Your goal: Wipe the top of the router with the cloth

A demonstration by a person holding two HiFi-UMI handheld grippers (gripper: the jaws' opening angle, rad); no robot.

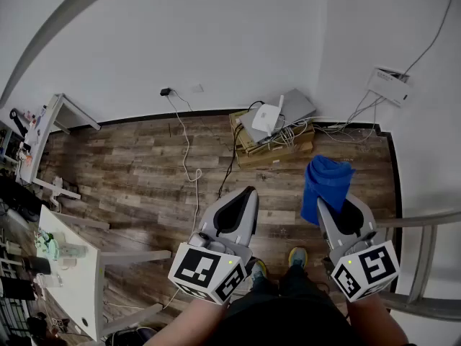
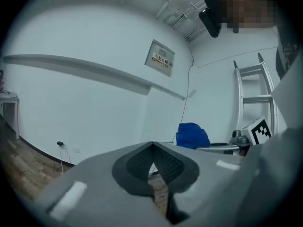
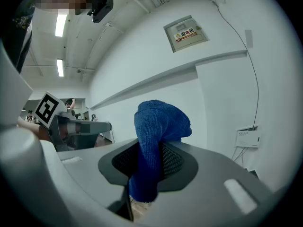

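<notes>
A white router [image 1: 268, 117] sits on a grey device atop stacked cardboard boxes [image 1: 270, 150] by the far wall. My right gripper [image 1: 333, 202] is shut on a blue cloth [image 1: 325, 186], which bunches up above its jaws [image 3: 158, 141] and hangs down between them. The cloth is held in the air, nearer me than the boxes and to their right. My left gripper [image 1: 249, 192] is shut with nothing between its jaws, and points toward the boxes. The blue cloth [image 2: 191, 135] also shows to the right in the left gripper view.
Cables run from a wall plug [image 1: 166, 91] across the wooden floor [image 1: 130, 171] to the boxes. A white wall box [image 1: 389, 85] feeds more cables on the right. A white table [image 1: 68, 280] stands at the left, and a metal ladder [image 1: 428, 265] at the right.
</notes>
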